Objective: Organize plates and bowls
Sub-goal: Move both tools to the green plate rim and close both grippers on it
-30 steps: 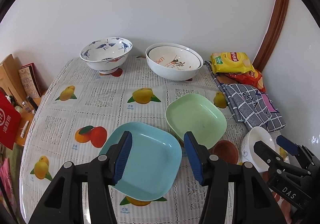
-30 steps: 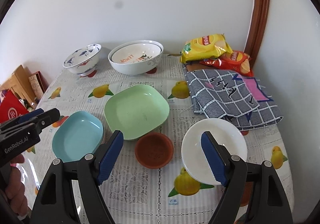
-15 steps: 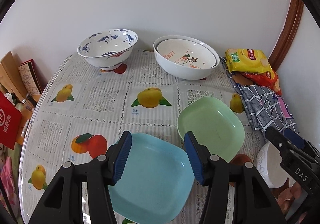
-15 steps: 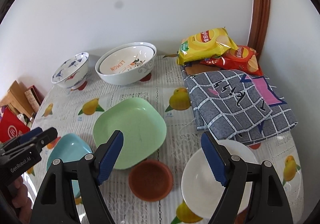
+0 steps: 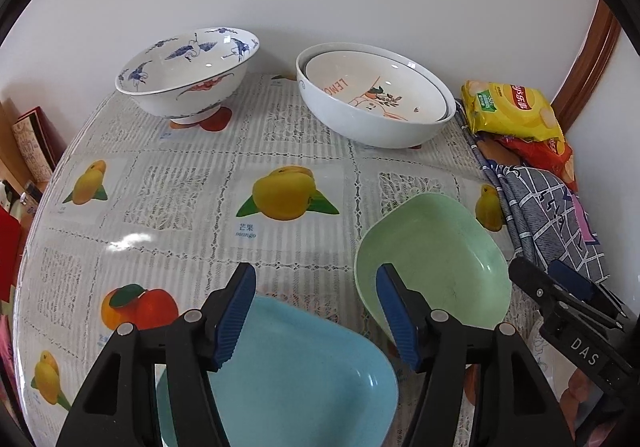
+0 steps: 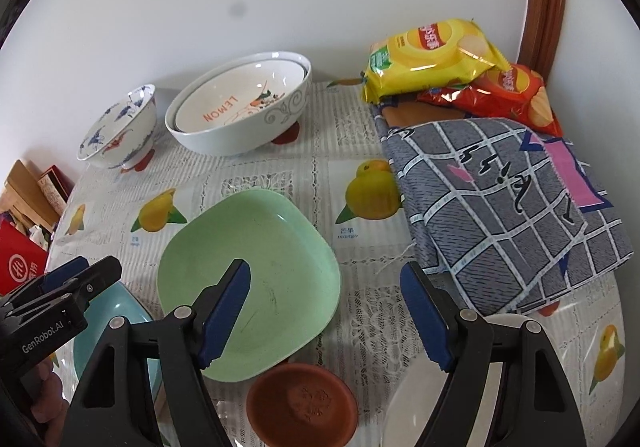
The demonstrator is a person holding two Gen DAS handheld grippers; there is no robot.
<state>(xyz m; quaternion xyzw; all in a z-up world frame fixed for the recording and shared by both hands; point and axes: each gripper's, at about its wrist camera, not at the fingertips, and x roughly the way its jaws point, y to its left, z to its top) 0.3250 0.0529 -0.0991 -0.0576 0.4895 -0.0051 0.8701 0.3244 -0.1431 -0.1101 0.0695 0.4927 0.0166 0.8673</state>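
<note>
Blue pads line both tongs, and both stand released with nothing between them. In the left wrist view the left tongs (image 5: 316, 307) fill the bottom centre of the frame above the near edge of the blue plate (image 5: 288, 379), whose rim sits just beside the green plate (image 5: 436, 259) at centre right. At the top of that frame the crane bowl (image 5: 188, 79) stands upper left and the nested white bowls (image 5: 372, 99), the inner one lettered LEMON, stand upper centre, apart from each other on the fruit-print surface (image 5: 180, 187). The right tongs (image 5: 560, 287) enter at the lower right edge. In the right wrist view the right tongs (image 6: 324, 307) occupy the bottom centre, one pad over the green plate (image 6: 256, 247), the other over the lace cloth near the folded checked cloth (image 6: 500, 207) at right. A brown saucer (image 6: 302, 403) lies at the bottom centre, touching or just under the green plate's near rim; a white bowl (image 6: 412, 403) shows partly behind the right finger at lower right. The blue plate (image 6: 116, 319) peeks out at lower left beside the left tongs (image 6: 68, 287). Yellow and red chip bags (image 6: 436, 55) rest at upper right, on the far end of the cloth.
</note>
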